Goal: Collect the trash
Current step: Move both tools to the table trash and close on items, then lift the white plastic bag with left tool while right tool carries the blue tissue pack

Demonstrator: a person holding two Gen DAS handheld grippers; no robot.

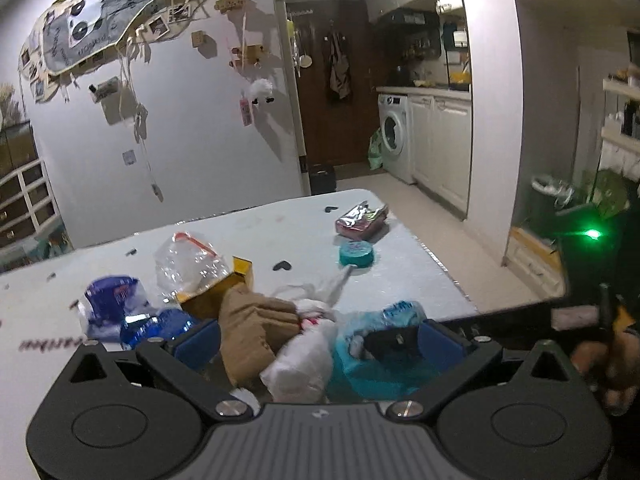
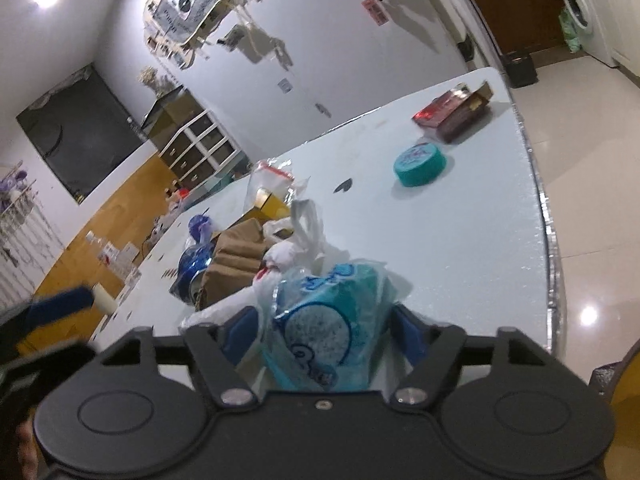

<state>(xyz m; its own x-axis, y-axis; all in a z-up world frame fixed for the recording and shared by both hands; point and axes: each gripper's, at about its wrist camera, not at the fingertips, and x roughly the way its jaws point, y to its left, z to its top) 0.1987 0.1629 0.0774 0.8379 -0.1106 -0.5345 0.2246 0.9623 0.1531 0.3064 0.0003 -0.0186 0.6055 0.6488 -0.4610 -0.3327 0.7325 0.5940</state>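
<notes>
A pile of trash lies on the white table (image 1: 400, 264): a brown paper bag (image 1: 248, 320), a white plastic bag (image 1: 304, 356), a teal snack wrapper (image 1: 384, 320), crushed blue bottles (image 1: 112, 300) and a clear plastic bag (image 1: 188, 260) over a yellow box (image 1: 240, 276). My left gripper (image 1: 320, 340) is open, its blue pads around the brown and white bags. My right gripper (image 2: 324, 336) has its pads either side of the teal wrapper (image 2: 332, 328); the white bag (image 2: 308, 232) and brown bag (image 2: 236, 260) lie just beyond.
A teal lid (image 2: 420, 164) and a red-brown packet (image 2: 456, 112) lie farther on the table. The table edge (image 2: 548, 240) runs along the right above tiled floor. A washing machine (image 1: 396, 136) and cabinets stand in the kitchen beyond. A decorated wall is behind.
</notes>
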